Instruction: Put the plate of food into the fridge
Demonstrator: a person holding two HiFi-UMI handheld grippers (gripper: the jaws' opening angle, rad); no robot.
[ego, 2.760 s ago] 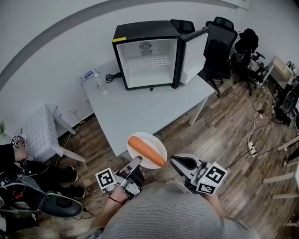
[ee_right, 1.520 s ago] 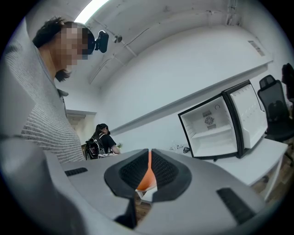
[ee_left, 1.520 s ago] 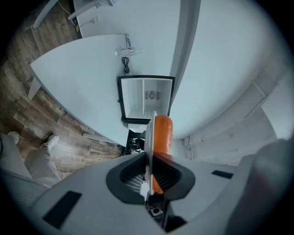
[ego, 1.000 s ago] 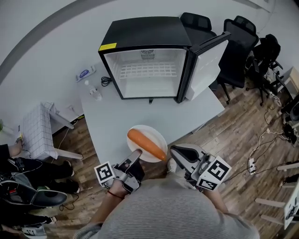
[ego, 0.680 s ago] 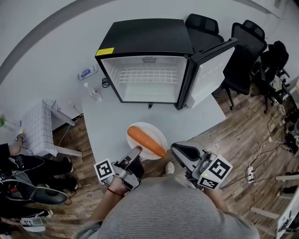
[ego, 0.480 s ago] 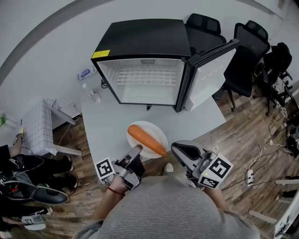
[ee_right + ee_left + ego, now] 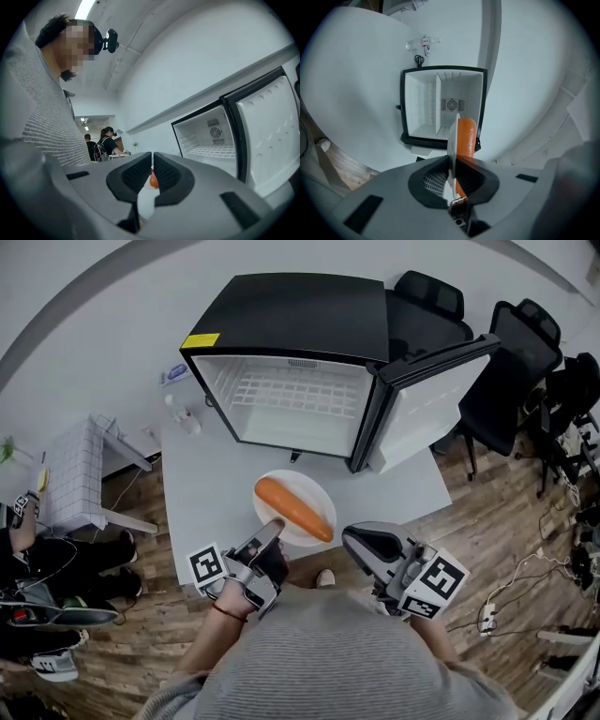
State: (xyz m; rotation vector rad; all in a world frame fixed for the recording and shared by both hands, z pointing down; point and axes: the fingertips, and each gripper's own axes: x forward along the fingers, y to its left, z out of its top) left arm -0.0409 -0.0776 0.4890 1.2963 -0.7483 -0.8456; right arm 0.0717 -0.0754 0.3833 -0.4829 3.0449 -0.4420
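Observation:
A white plate [image 7: 302, 489] with a long orange carrot [image 7: 293, 508] hangs level over the grey table's [image 7: 211, 493] near edge. My left gripper [image 7: 274, 524] is shut on the plate's near rim. In the left gripper view the plate [image 7: 453, 133] shows edge-on between the pads, the carrot [image 7: 467, 136] to its right, and my left gripper [image 7: 452, 161] points at the fridge [image 7: 440, 108]. The black mini fridge [image 7: 291, 306] stands open on the table, door [image 7: 431, 395] swung right, white wire shelf inside. My right gripper [image 7: 349, 538] is shut and holds nothing, just right of the plate; between its pads [image 7: 152, 161] nothing is pinched.
Small bottles [image 7: 180, 414] stand on the table left of the fridge. Black office chairs [image 7: 520, 343] are behind and right of it. A white stool [image 7: 75, 479] and a seated person's legs [image 7: 56, 559] are at the left. People [image 7: 105, 143] stand far off in the right gripper view.
Both grippers and the plate have come closer to the table and the fridge, which now looks larger. The plate has passed over the table's near edge. Both grips are unchanged.

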